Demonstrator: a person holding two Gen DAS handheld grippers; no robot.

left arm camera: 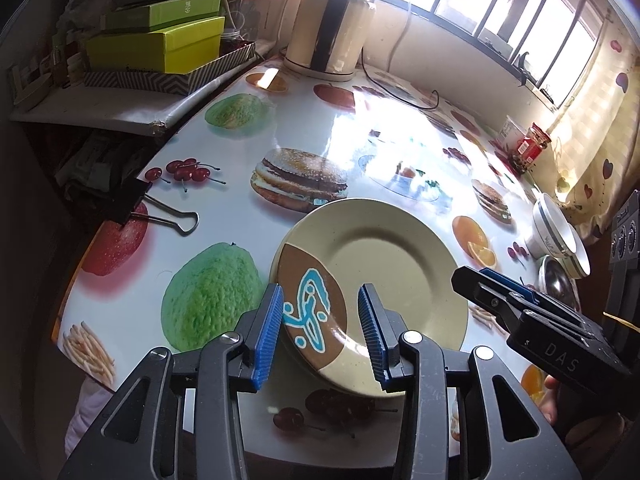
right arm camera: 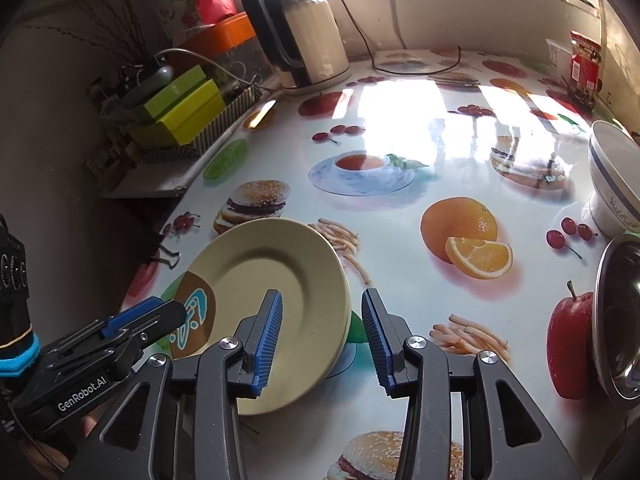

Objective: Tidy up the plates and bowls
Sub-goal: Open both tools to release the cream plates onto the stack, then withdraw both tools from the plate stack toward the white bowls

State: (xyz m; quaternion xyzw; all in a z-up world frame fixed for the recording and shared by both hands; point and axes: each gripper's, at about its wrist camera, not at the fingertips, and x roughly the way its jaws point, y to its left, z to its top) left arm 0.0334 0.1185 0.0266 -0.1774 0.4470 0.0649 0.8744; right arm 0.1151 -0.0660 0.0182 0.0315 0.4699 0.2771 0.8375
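A beige plate (left arm camera: 380, 264) with a brown patch and a blue motif lies on the food-print tablecloth (left arm camera: 224, 208); a second rim seems to show under its near edge. My left gripper (left arm camera: 320, 320) is open, its blue pads either side of the brown patch without pressing. My right gripper (right arm camera: 322, 324) is open over the plate's (right arm camera: 272, 272) right rim, one finger above the plate and one past its edge. Each gripper shows in the other's view: right gripper (left arm camera: 472, 276), left gripper (right arm camera: 176, 308). Stacked white bowls (right arm camera: 612, 176) (left arm camera: 560, 240) and a steel bowl (right arm camera: 620, 320) (left arm camera: 558, 284) stand at the right.
An electric kettle (left arm camera: 332, 24) with its cord stands at the back. Green boxes (left arm camera: 160, 44) sit on a side shelf to the left. A binder clip (left arm camera: 160, 208) grips the table's left edge. A red jar (right arm camera: 584, 64) is at the back right.
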